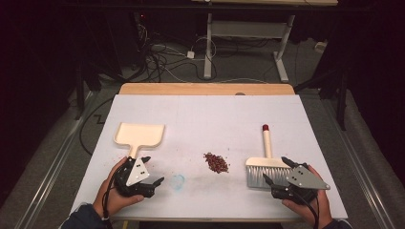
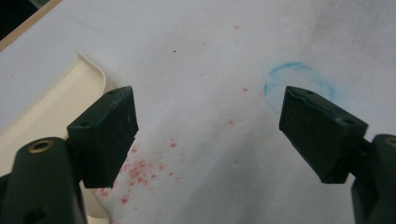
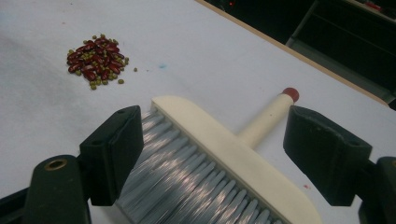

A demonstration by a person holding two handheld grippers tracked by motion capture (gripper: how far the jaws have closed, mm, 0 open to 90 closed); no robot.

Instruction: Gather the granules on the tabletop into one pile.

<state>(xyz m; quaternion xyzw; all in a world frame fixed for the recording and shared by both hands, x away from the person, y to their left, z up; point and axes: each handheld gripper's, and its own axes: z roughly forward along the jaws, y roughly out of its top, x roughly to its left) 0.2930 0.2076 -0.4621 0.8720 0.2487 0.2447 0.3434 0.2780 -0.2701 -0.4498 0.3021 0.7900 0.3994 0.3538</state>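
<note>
One dustpan (image 1: pixel 139 135), one brush (image 1: pixel 265 164), one bean pile (image 1: pixel 216 162); both grippers' jaws spread, holding nothing

A matt white paper-like sheet (image 1: pixel 210 119) covers the table, its pale wooden edge (image 1: pixel 205 88) bare along the far side; near the dustpan the sheet carries reddish specks and a faint blue ring (image 2: pixel 299 84). The dustpan (image 1: pixel 139 134) looks like smooth cream plastic with a soft sheen. The brush (image 3: pixel 219 154) has a cream, smooth plastic-looking back and handle, a red cap at the handle's end, and grey synthetic bristles (image 3: pixel 187 186) that catch the light. Left of the brush, the beans (image 3: pixel 95 58) are glossy dark red mixed with small dull green ones. The grippers' jaw pads appear matt black, slightly scuffed, with brass-coloured metal inserts behind them.
</note>
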